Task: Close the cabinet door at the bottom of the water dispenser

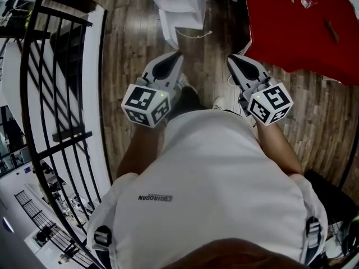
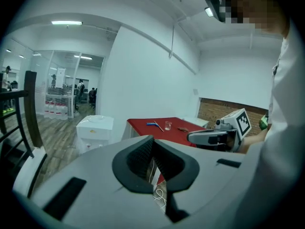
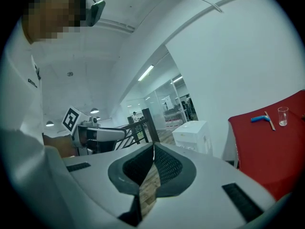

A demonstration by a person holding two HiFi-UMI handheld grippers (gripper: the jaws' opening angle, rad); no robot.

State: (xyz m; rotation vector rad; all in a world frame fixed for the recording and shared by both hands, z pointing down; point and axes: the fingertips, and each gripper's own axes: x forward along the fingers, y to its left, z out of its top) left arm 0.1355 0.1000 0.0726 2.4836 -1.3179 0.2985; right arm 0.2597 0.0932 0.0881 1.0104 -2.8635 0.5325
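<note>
Wooden floor (image 1: 219,66) beside a black railing (image 1: 56,94): both tools clenched and empty, the water dispenser ahead.

Head view: the person holds the left tool (image 1: 177,54) and the right tool (image 1: 230,59) side by side and apart, above the floor. The white water dispenser (image 1: 180,7) stands on the floor beyond them, just beside the near left corner of the red table (image 1: 303,27). Its cabinet door cannot be made out.
Left gripper view: the jaws meet at their tips with nothing between them; the dispenser stands left of the table, and a glass (image 2: 167,125) stands on the table.
Right gripper view: the jaws are pressed together and hold nothing. The dispenser is straight ahead by the white wall.
</note>
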